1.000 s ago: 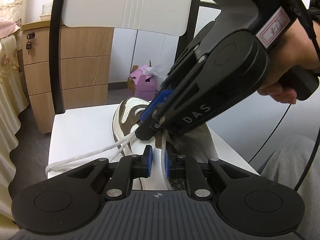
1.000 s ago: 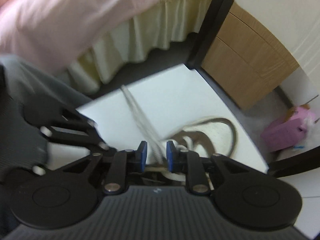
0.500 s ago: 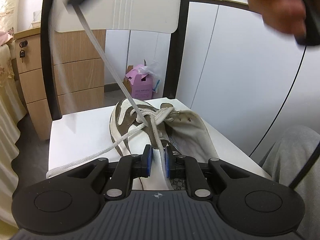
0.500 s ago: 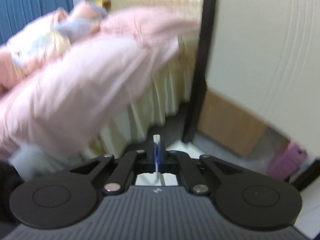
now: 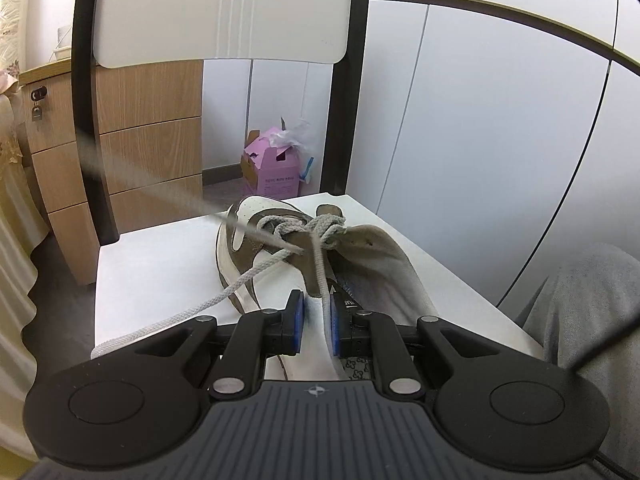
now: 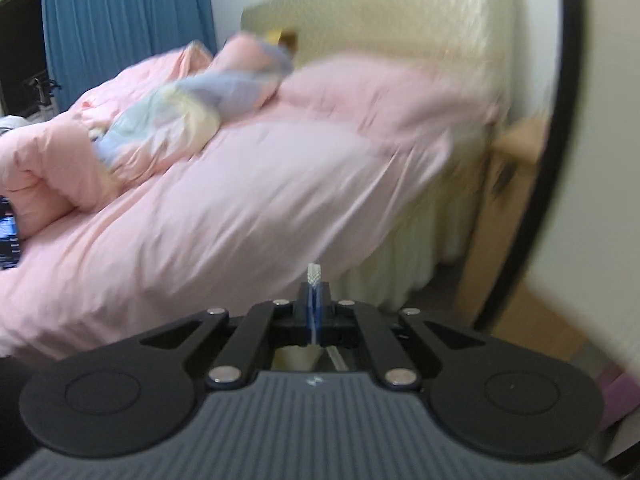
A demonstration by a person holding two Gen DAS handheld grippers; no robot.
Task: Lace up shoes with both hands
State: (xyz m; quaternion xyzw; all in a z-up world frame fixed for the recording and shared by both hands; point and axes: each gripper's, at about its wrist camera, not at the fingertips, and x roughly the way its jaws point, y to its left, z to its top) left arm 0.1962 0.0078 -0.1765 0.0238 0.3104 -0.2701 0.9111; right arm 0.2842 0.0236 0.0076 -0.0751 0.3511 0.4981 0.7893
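— Where's the shoe (image 5: 280, 248)?

— On the white chair seat (image 5: 160, 264), toe toward the backrest. My left gripper (image 5: 316, 322) sits parted around one lace strand (image 5: 320, 272), not pinching.

— And your right?

— My right gripper (image 6: 313, 312) is clamped on the lace end (image 6: 313, 273). Half a second ago that lace rose steeply; now it stretches low and leftward (blurred), facing the pink bed (image 6: 240, 184).
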